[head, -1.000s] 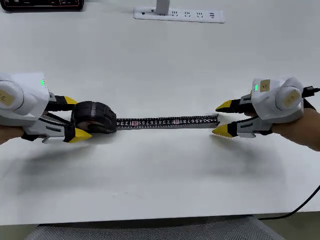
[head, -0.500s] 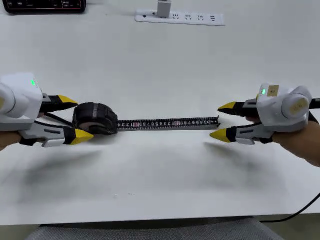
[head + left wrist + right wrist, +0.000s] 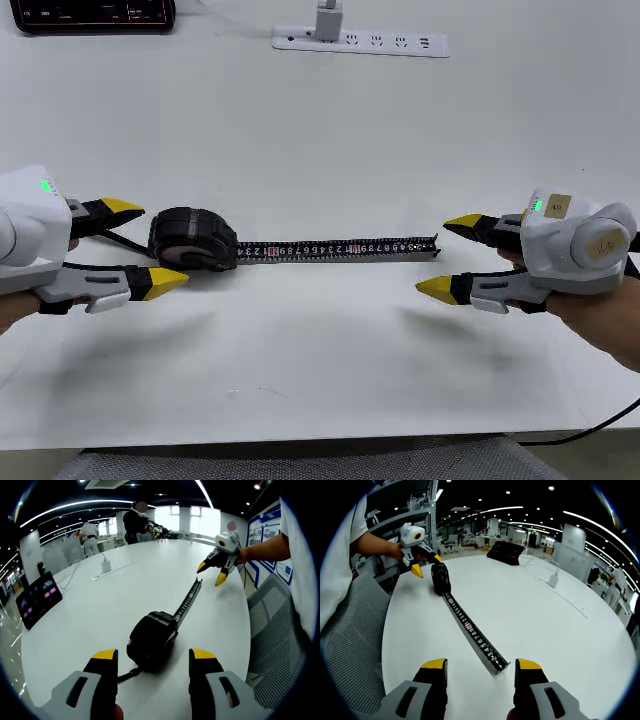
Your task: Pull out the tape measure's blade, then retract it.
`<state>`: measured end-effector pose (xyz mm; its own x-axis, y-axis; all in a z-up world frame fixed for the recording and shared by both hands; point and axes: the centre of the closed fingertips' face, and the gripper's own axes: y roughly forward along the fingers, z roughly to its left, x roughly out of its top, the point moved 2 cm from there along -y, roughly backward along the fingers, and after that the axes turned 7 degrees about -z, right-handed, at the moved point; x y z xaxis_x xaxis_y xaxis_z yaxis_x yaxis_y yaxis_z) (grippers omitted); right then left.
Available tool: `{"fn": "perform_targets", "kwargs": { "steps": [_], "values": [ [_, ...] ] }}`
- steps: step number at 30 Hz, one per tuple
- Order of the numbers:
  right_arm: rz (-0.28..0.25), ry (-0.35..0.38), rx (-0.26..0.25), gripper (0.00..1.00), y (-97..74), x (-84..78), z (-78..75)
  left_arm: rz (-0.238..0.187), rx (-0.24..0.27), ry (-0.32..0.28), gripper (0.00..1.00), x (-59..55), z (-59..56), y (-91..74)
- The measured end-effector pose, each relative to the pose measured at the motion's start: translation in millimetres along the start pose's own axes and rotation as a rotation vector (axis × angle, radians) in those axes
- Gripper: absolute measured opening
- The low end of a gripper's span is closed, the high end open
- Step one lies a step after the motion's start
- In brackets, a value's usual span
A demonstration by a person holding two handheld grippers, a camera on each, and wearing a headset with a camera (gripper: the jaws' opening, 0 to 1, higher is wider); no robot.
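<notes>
Both grippers open: left gripper [image 3: 148, 243] by the tape measure [image 3: 193, 238], right gripper [image 3: 447, 254] at 3 o'clock. Unheld, the blade [image 3: 335, 248] may whip back.

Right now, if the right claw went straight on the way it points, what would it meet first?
Probably the blade tip, lying just ahead between the open jaws of the right claw. Farther along that line sits the tape measure case.
</notes>
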<state>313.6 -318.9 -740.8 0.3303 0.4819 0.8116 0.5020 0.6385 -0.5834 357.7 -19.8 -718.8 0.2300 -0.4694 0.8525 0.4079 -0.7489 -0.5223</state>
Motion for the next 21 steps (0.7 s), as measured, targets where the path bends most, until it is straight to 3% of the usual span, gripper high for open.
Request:
{"fn": "perform_targets", "kwargs": {
  "steps": [21],
  "values": [
    [-0.042, 0.055, -0.056, 0.67, -5.0, -3.1, 21.1, -0.037, 0.082, -0.107, 0.69, -12.7, -12.8, -20.3]
  ]
}}
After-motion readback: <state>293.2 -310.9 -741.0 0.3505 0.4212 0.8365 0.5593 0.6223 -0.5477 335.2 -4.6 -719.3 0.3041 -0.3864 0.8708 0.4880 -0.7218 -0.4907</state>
